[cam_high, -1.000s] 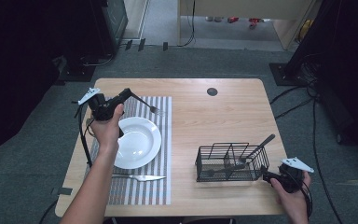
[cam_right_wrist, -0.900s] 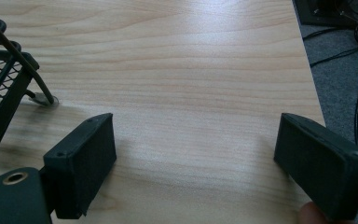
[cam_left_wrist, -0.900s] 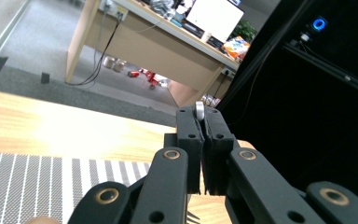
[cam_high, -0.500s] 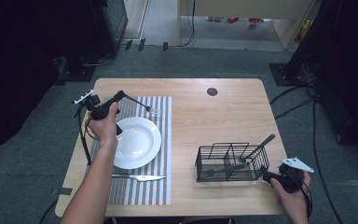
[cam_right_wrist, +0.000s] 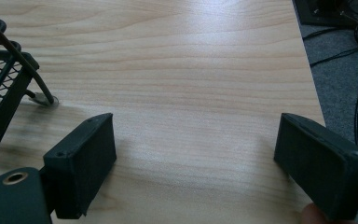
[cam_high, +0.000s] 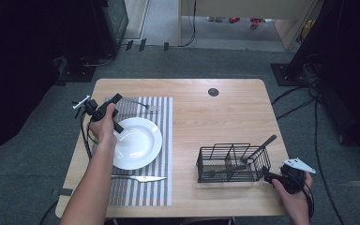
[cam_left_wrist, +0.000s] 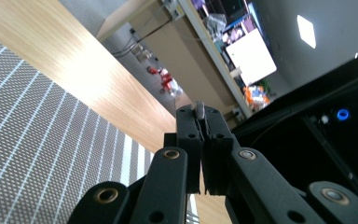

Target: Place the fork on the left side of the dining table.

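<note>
Two grippers show from above: the left gripper (cam_high: 117, 99) holds a fork (cam_high: 143, 105) over the striped mat (cam_high: 164, 140), beside the plate (cam_high: 140, 145). Its own view shows the fingers (cam_left_wrist: 189, 140) squeezed on the fork's thin handle (cam_left_wrist: 199, 110). The right gripper (cam_right_wrist: 193, 163) rests wide open on the counter (cam_right_wrist: 191, 70), holding nothing, near the basket (cam_right_wrist: 0, 88).
</note>
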A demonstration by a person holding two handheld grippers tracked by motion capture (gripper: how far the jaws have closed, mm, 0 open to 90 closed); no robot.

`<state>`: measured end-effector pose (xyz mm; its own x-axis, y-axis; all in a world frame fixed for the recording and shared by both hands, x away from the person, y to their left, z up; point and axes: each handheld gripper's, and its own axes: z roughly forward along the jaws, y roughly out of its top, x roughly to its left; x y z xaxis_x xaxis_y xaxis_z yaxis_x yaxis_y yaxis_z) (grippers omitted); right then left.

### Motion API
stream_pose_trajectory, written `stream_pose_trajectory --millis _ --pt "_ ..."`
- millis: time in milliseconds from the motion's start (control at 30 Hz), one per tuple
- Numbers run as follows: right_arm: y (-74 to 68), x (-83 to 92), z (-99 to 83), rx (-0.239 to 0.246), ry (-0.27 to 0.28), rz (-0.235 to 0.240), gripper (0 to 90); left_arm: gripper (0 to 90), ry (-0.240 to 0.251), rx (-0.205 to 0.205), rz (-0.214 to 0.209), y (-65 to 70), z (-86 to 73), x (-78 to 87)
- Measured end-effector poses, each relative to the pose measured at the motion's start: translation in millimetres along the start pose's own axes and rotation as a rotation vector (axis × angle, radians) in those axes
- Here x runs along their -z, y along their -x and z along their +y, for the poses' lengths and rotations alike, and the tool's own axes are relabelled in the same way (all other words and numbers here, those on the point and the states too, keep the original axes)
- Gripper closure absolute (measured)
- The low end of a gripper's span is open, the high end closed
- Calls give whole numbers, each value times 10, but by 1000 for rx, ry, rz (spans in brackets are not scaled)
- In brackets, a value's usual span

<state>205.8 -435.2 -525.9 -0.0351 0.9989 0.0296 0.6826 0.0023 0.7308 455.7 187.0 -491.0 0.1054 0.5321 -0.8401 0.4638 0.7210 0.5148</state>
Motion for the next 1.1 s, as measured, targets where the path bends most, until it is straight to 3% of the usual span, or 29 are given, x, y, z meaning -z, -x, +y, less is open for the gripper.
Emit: stream_pose_trajectory --millis 100,267,433,500,533,567,633,700,1100 --pt "0 0 0 0 0 0 124 887 -2 -12 51 -46 -8 -28" --pt "0 0 0 0 0 0 124 887 2 41 81 -100 23 -33" --pt "0 0 0 0 0 0 123 876 -36 105 104 -163 35 -47" --pt "0 0 0 0 0 0 123 862 -42 87 122 -163 43 -54" --pt "0 0 0 0 0 0 123 835 -35 25 167 -159 44 -55" --pt "0 0 0 0 0 0 124 769 -37 6 196 -157 45 -60" --pt "0 0 0 0 0 1 124 722 -45 48 191 -180 49 -75" --pt "0 0 0 0 0 0 123 689 -49 50 207 -193 53 -84" --pt "0 0 0 0 0 0 124 402 -167 -65 322 -187 52 -216"
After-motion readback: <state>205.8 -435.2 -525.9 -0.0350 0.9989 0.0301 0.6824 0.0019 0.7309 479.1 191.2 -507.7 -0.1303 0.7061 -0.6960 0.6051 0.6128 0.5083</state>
